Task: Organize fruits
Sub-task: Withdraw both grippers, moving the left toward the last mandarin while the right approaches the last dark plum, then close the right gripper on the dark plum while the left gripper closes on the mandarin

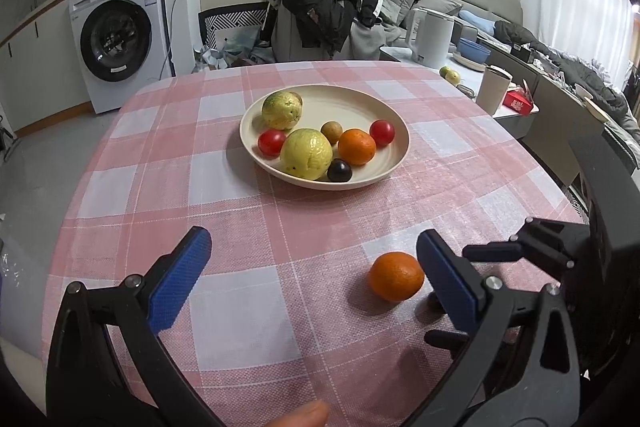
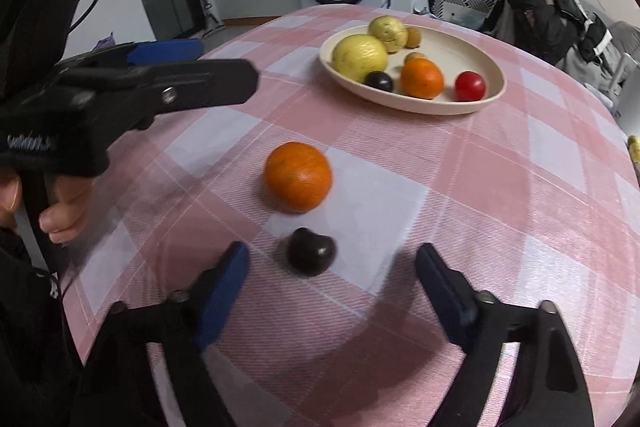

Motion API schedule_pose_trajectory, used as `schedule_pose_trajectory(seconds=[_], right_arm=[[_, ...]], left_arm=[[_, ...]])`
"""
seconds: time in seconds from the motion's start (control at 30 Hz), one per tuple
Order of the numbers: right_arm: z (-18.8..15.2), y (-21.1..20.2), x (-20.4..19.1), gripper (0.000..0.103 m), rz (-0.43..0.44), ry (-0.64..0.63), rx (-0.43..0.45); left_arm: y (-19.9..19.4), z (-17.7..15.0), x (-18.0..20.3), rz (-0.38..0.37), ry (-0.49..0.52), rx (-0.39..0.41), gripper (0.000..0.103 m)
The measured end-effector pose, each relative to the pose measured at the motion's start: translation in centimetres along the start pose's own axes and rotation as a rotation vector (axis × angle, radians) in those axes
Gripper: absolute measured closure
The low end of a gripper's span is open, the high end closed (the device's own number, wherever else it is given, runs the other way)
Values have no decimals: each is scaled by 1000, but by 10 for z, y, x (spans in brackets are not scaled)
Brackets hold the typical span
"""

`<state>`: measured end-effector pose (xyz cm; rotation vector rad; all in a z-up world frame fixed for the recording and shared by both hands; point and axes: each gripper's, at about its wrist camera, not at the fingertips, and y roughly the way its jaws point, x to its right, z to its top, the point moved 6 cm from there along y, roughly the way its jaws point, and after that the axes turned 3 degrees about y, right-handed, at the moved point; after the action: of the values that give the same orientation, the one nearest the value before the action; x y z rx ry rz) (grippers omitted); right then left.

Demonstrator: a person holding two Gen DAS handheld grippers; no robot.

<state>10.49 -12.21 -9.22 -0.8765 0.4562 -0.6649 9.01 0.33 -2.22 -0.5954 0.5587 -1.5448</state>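
Note:
A cream plate (image 1: 386, 115) (image 2: 470, 45) on the pink checked tablecloth holds two yellow-green guavas, an orange, two red tomatoes, a brown fruit and a dark plum. A loose orange (image 1: 396, 276) (image 2: 298, 175) lies on the cloth near me, just inside the right finger of my open, empty left gripper (image 1: 314, 255). A loose dark plum (image 2: 312, 251) lies in front of my open, empty right gripper (image 2: 332, 263), between its fingertips. The left gripper also shows at the left of the right wrist view (image 2: 160, 79).
The round table's edges fall away to the floor on the left (image 1: 40, 163). A low side table at the right holds a white kettle (image 1: 432, 37), a cup (image 1: 494, 89) and a red box. A washing machine (image 1: 120, 35) and a clothes-draped chair (image 1: 320, 11) stand behind.

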Motion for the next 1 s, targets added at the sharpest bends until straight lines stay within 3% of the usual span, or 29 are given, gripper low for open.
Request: schedule_pose_trajectory(seconds=[0.63, 1.0], right_arm=[[-3, -4, -13, 66, 3, -65, 12], [-3, -6, -14, 77, 5, -78, 29]], left_arm=[[5, -2, -2, 4, 0, -14, 1], [6, -2, -1, 2, -3, -22, 1]])
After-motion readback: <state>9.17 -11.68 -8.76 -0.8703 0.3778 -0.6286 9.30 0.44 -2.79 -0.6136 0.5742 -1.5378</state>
